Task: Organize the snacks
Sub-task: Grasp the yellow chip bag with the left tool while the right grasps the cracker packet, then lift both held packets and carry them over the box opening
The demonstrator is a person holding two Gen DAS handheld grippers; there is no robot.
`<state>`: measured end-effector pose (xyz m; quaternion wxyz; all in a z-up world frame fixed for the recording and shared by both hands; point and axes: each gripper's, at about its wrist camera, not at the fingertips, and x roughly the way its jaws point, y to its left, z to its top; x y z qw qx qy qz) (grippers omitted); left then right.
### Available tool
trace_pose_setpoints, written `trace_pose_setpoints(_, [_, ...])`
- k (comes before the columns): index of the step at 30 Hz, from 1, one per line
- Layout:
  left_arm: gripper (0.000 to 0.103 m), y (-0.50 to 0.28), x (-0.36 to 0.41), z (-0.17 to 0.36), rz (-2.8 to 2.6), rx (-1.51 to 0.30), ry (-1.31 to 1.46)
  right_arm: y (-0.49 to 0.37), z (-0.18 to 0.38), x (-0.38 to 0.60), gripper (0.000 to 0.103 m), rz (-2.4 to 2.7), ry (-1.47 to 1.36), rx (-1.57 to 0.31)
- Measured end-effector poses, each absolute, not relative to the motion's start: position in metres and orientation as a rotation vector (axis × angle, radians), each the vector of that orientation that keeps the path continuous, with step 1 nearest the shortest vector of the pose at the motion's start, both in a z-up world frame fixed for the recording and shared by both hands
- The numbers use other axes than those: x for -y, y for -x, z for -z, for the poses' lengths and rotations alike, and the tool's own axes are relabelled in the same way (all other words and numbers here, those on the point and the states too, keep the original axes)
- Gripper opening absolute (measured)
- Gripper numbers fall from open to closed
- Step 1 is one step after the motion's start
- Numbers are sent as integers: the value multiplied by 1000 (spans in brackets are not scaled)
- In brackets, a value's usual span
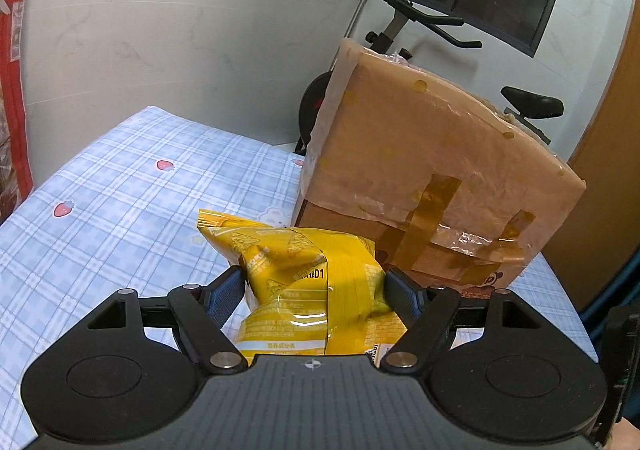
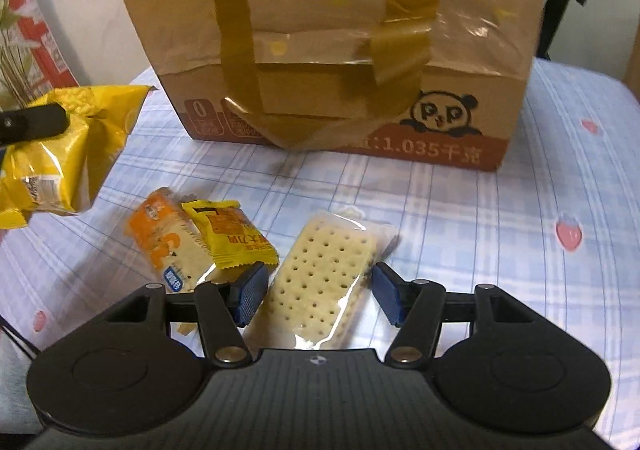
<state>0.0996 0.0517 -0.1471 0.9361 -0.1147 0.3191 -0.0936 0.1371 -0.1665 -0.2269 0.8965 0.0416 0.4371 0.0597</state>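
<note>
My left gripper (image 1: 314,286) is shut on a yellow snack bag (image 1: 308,282) and holds it above the blue checked cloth, in front of the taped cardboard box (image 1: 432,166). The bag also shows at the left of the right wrist view (image 2: 68,154). My right gripper (image 2: 316,292) is open around a clear-wrapped cracker pack (image 2: 324,282) that lies on the cloth; the blue pads (image 2: 250,292) do not press it. Beside it lie an orange-and-white biscuit packet (image 2: 168,246) and a small yellow packet (image 2: 230,236). The box (image 2: 332,42) stands behind them.
The cloth with strawberry prints (image 1: 120,186) covers the table. An exercise bike (image 1: 404,22) stands behind the box by the white wall. A red bag (image 1: 12,62) is at the far left.
</note>
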Motion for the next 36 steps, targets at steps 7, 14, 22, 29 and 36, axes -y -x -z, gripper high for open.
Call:
trace_pose_setpoints(7, [79,-95,-54,151,174,-655,234,-135,230,159,60,-122,0,-878])
trace_pose_setpoints(14, [79,-91,-52,153,169,-649,227,-127,232,153,60,-108,33,-845])
trace_pose_setpoints(22, [79,-88,-51,161,150,-664,220,-114,233,158,56,-99,29,-805])
trace_pose_setpoints(29, [79,-86,-51,161,151,-658,219,-109,229,167,50,-113,-33,-800])
trace_pose_setpoints(36, [79,-82,-51,156,157,-640,217,-99,215,176,50,-111,-98,-752])
